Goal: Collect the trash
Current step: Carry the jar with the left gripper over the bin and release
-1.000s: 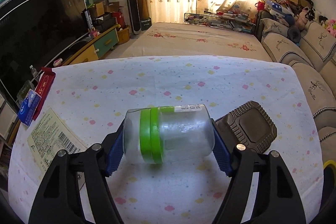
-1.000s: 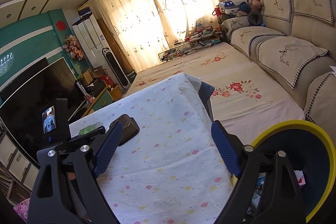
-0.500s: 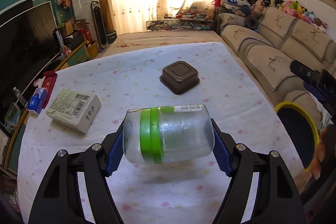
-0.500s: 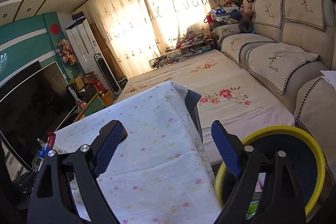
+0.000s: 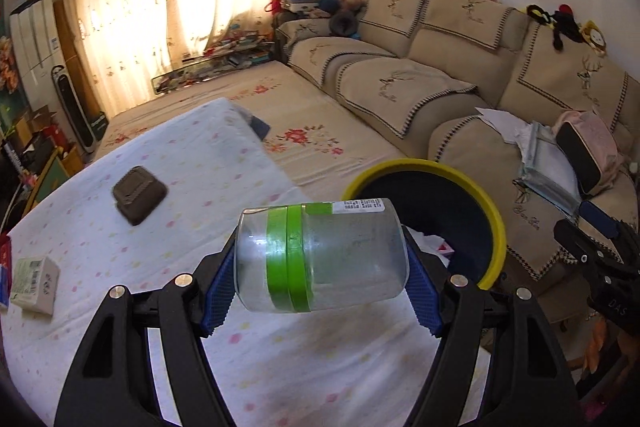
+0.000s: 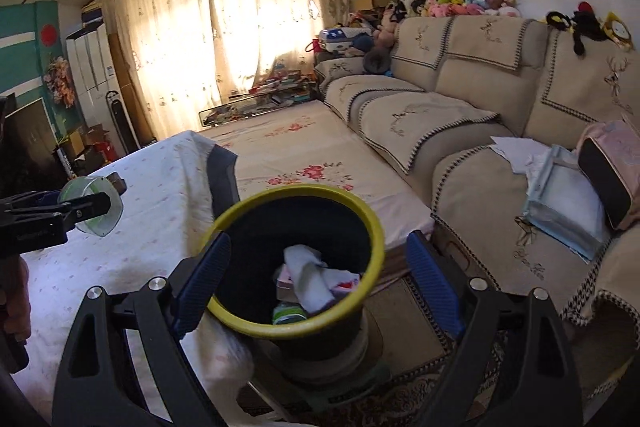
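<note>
The worktop [image 5: 248,367] carries a brown lid and a box. Off its right edge stands the yellow-rimmed bin [image 6: 296,323]. The left tongs [image 5: 320,269] clamp the clear jar [image 5: 320,255] sideways above that edge, long axis spanning the pads. The right tongs [image 6: 316,281], empty, are opening over the bin.

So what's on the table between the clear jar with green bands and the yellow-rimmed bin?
Nothing. In the right wrist view, only bare dotted tablecloth lies between the clear green-banded jar and the yellow-rimmed bin.

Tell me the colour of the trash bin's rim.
Yellow, on a dark trash bin; the right wrist view shows it best.
</note>
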### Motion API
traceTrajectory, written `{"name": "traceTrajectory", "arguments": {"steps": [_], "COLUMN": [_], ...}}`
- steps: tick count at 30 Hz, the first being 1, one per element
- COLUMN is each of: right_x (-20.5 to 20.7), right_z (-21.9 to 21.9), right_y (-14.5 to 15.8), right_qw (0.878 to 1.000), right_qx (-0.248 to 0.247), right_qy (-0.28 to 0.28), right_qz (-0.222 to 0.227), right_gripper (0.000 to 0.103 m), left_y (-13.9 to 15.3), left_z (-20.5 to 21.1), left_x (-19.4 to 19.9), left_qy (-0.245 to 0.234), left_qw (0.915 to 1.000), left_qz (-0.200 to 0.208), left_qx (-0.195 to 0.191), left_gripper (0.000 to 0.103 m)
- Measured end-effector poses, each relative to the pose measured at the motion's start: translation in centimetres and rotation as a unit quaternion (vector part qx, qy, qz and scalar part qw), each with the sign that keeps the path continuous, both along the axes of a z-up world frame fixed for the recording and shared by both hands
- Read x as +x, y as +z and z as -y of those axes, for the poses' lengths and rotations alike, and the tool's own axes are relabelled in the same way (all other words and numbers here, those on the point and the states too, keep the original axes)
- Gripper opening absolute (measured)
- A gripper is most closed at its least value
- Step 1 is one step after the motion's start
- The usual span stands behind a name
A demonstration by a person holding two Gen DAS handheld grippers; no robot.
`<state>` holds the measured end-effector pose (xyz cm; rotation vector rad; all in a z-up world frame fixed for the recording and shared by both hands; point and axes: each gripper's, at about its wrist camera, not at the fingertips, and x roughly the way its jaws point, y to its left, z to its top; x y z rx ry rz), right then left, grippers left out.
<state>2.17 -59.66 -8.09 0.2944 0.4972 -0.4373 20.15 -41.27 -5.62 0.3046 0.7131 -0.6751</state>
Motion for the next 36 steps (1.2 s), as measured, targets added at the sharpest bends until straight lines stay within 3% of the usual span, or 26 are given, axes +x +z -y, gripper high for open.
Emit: {"name": "traceTrajectory", "arguments": {"steps": [6, 13, 15, 17, 21, 26, 31, 36], "right_x": [-4.3, -4.3, -4.1, -3.7, -3.2, -1.5, 0.9, 4.5], "right_z": [3.9, 4.9, 5.0, 4.7, 4.5, 3.5, 1.0, -2.7], "right_y": [-1.8, -2.1, -2.2, -2.2, -2.6, -3.3, -3.3, -2.3], "right_qw": [0.998, 0.998, 0.997, 0.997, 0.997, 0.997, 0.997, 0.994], "right_qx": [0.044, 0.047, 0.051, 0.053, 0.058, 0.064, 0.063, 0.064], "right_qy": [-0.054, -0.051, -0.050, -0.052, -0.050, -0.023, 0.020, 0.081], "right_qz": [0.010, 0.005, 0.003, -0.001, -0.009, -0.025, -0.039, -0.046], "right_gripper": [0.085, 0.085, 0.085, 0.085, 0.085, 0.086, 0.086, 0.088], "left_y": [-2.6, -5.5, -5.6, -5.1, -3.2, -0.1, 1.9, 1.7], "left_z": [7.3, 12.0, 12.2, 11.4, 7.8, -1.1, -11.5, -21.1], "left_x": [0.6, 4.1, 4.6, 5.0, 5.5, 5.4, 5.1, 5.4], "left_qy": [-0.039, -0.044, -0.036, -0.030, -0.009, 0.046, 0.124, 0.214], "left_qw": [0.9974, 0.9936, 0.9943, 0.9955, 0.9982, 0.9964, 0.9838, 0.9657], "left_qz": [-0.052, -0.082, -0.080, -0.079, -0.059, -0.011, 0.058, 0.109], "left_qx": [0.030, 0.064, 0.061, 0.044, 0.007, -0.070, -0.116, -0.098], "left_gripper": [0.072, 0.073, 0.083, 0.087, 0.091, 0.097, 0.098, 0.098]}}
